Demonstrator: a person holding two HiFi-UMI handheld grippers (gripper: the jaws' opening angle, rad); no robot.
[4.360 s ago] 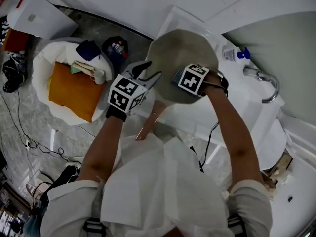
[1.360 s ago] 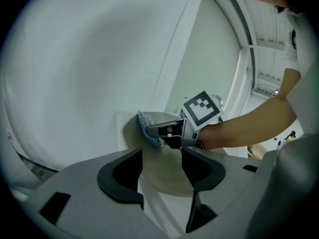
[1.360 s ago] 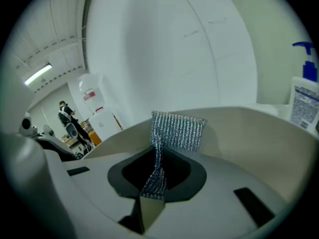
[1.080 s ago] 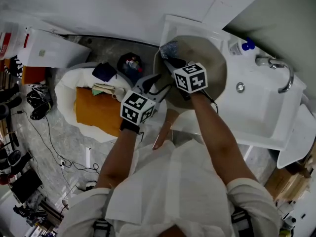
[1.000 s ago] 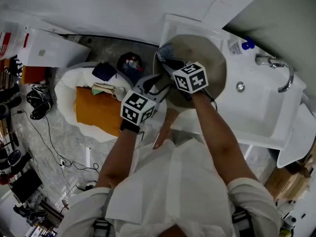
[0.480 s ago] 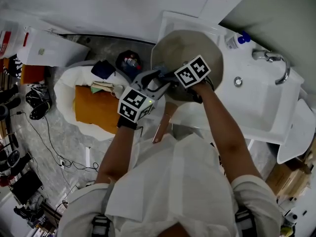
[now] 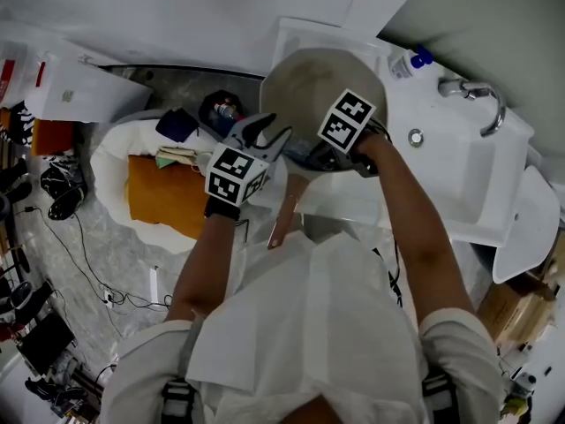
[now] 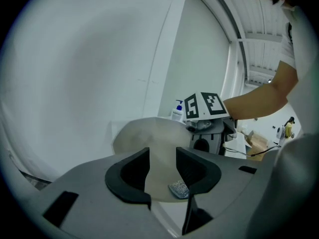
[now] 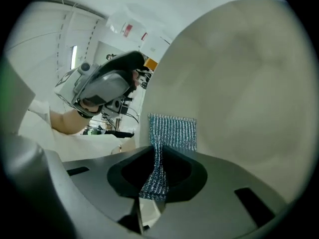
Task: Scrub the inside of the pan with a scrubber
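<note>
Over the left end of the sink, one pan sits tipped up, wooden handle pointing near, toward the person. One scrubber is pinched tight in the right gripper fingers, against the pan's inside. Left gripper fingers are apart, just been closing, pan rim showing in the gap.

**Head cam:** high above the pan, facing steeply down, far enough out to take in both arms & the sink. **Gripper cams:** both close to the pan; left gripper cam sits at its left rim looking across the inside, right gripper cam sits nearly against the inside, looking back toward that rim. **Overlap:** all 3 views share the pan's inside; the 2 gripper views also share the scrubber, & each shows the other gripper.
</note>
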